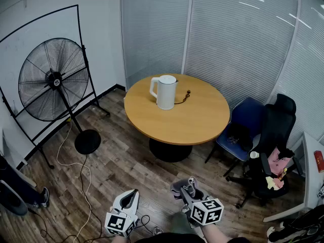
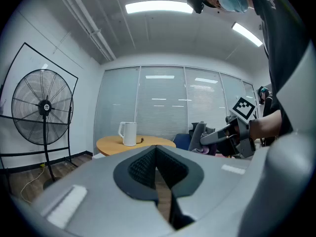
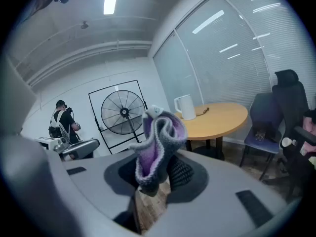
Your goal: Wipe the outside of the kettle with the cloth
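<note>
A white electric kettle point(image 1: 165, 91) stands upright on the round wooden table point(image 1: 197, 120), far ahead of both grippers; it also shows small in the left gripper view point(image 2: 128, 133) and the right gripper view point(image 3: 185, 106). My right gripper point(image 1: 188, 189) is shut on a bunched grey and purple cloth point(image 3: 159, 144), which sticks up between its pads; the cloth point(image 1: 183, 188) shows at its tip in the head view. My left gripper point(image 1: 130, 198) is shut with nothing in it, its black pads point(image 2: 148, 168) meeting. Both grippers hang low over the wooden floor.
A big black floor fan point(image 1: 54, 85) stands left of the table, its cable point(image 1: 76, 171) looping over the floor. A blue chair point(image 1: 243, 128) and a black office chair point(image 1: 271, 156) crowd the table's right side. A person point(image 3: 63, 122) stands far off in the right gripper view.
</note>
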Demonstrator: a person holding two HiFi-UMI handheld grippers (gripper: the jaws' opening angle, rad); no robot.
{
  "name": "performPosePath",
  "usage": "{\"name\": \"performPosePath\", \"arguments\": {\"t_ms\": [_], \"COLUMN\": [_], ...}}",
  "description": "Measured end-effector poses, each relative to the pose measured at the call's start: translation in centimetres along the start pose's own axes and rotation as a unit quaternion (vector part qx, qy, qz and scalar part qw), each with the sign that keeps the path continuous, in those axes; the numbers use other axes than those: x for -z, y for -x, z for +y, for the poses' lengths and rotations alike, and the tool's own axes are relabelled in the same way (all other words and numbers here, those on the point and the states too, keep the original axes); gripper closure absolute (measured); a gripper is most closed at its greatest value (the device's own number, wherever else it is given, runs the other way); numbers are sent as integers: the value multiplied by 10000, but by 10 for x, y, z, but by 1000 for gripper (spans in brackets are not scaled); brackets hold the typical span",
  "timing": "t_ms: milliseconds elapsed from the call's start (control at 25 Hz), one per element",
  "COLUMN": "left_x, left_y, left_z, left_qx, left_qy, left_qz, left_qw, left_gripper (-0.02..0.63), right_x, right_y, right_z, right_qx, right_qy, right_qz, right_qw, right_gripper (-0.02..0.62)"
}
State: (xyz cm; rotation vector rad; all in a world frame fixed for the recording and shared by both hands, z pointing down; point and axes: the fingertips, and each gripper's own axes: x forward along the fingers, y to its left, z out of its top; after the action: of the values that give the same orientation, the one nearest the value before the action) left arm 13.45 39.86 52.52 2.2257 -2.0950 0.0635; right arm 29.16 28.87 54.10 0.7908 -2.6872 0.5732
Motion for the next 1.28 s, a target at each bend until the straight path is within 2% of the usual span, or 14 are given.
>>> {"name": "performPosePath", "arguments": {"t_ms": [360,560,840,1040,1280], "left_x": [4,4,-13,-19,-16], "left_y": [-52,-99,-189,-243,-284], "left_z": [20,57,104,130,159], "left_qx": [11,-95,-118,-343,-535], "left_qy": [113,191,196,251,325], "left_qz": [96,307,336,364,507], "left_qw": [9999,9993,9992,9984,9967], "left_gripper": [595,594,594,594,594], "right_x": [-23,-54,-110,-140,-164], "right_y": [-47,-99,-175,-224,-273], "right_z": [-22,-44,-93,-129,-159], "right_qx": [-254,-378,-474,-588,-685], "right_qy": [-126,-344,-753,-807,-916], "right_qz": [10,21,-50,72,132], "right_qw": [9996,9987,9960,9950,9933], "right_gripper": [471,466,466,465,465]}}
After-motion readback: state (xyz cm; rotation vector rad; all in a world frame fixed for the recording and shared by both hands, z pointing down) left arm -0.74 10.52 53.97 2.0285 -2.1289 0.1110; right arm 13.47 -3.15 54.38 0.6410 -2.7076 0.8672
